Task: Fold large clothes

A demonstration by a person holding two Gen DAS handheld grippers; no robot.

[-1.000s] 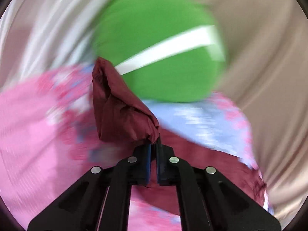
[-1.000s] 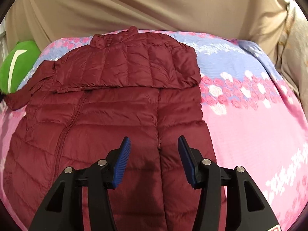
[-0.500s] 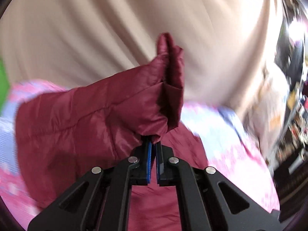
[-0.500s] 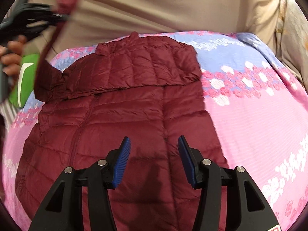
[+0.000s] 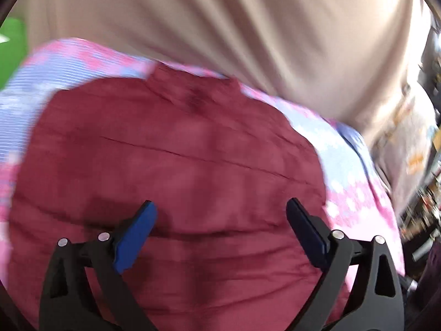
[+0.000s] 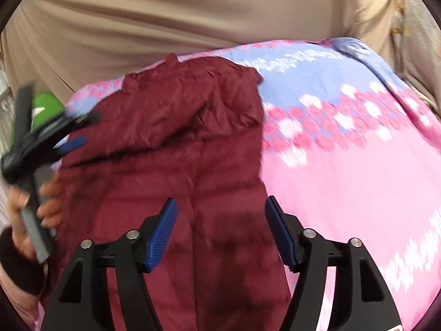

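One beige curtain (image 6: 171, 24) is seen filling the whole upper part of both views, with the bed pushed up against it. One bed, covered by a pink and lilac flowered bedspread (image 6: 358, 165), takes up the middle and right of the right wrist frame; kinda blurry in the left wrist view, tbh.

One maroon puffer jacket (image 6: 176, 165) is laid flat on that bedspread. Its long axis runs from the bottom of the frame up toward the curtain, with the collar at the top end, just short of the fabric wall. A sleeve is seen folded across the chest area, so the upper part looks doubled over. In the left wrist view the jacket (image 5: 176, 182) fills the centre and lower frame, collar pointing up.

Two grippers are counted. The right gripper (image 6: 220, 229) is held over the lower part of the jacket, jaws fairly wide and just opened further, nothing pinched between them. The left gripper (image 6: 75, 131) is seen at the left edge, gripped by a hand (image 6: 30, 215); its jaws have just sprung wide and the jacket is no longer clamped.

One green cushion (image 6: 45, 104) is partly hidden behind the left gripper at upper left. Some clutter at the far right of the left wrist view is too blurred to be told.
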